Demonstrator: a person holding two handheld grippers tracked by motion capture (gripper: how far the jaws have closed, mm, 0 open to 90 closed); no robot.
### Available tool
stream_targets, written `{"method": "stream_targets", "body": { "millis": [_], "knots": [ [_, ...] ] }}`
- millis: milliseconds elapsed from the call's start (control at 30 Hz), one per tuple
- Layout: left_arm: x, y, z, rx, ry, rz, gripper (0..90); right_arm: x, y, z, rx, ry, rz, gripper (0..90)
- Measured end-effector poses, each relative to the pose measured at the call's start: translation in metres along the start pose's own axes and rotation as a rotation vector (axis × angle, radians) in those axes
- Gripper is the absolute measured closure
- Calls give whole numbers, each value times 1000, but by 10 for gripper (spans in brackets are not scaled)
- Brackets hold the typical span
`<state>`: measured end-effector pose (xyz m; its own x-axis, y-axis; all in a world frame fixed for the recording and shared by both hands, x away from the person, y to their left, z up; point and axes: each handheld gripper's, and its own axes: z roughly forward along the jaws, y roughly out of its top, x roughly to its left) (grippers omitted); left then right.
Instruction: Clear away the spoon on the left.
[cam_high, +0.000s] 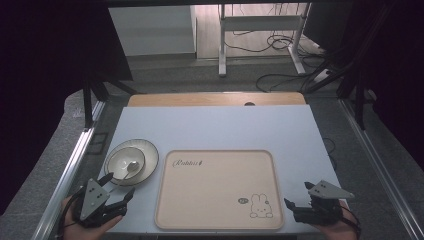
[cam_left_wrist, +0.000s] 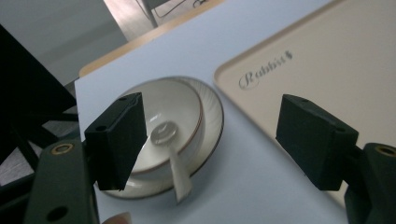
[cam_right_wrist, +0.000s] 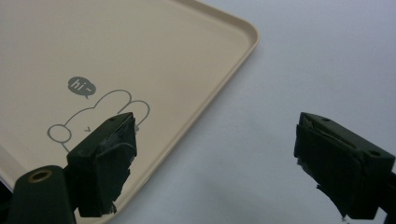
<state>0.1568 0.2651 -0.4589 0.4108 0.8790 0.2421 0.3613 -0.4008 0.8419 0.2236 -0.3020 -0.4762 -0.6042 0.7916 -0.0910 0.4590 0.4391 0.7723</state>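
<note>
On the pale worktop (cam_high: 215, 125), the beige tray (cam_high: 215, 192) lies bare beside a plate (cam_high: 150, 152) carrying a bowl (cam_high: 122, 162) and spoon (cam_high: 131, 167). This looks like the opening reach: the left tongs (cam_high: 117, 190), wide open and empty, hover just before the plate. The right tongs (cam_high: 300, 195), equally open and empty, wait at the tray's corner; next, the left must close on the plate's rim.

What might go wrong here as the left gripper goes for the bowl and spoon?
The spoon lies loose in the bowl, its handle sticking over the rim toward the left gripper; a jaw could knock it out.

The bowl sits loose on the plate, so lifting either may slide or tip the stack.

The tray rim lies close beside the plate and may catch it.
</note>
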Motion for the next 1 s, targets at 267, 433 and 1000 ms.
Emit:
{"method": "stream_targets", "body": {
  "millis": [267, 433, 1000],
  "knots": [
    [3, -15, 2, 45, 12, 13, 239, 2, 1, 1, 4, 1, -2, 130],
    [9, -19, 7, 54, 25, -3, 267, 2, 1, 2, 6, 1, -4, 130],
    [19, -25, 18, 68, -3, 11, 617, 1, 1, 2, 5, 0, -3, 130]
  ]
}}
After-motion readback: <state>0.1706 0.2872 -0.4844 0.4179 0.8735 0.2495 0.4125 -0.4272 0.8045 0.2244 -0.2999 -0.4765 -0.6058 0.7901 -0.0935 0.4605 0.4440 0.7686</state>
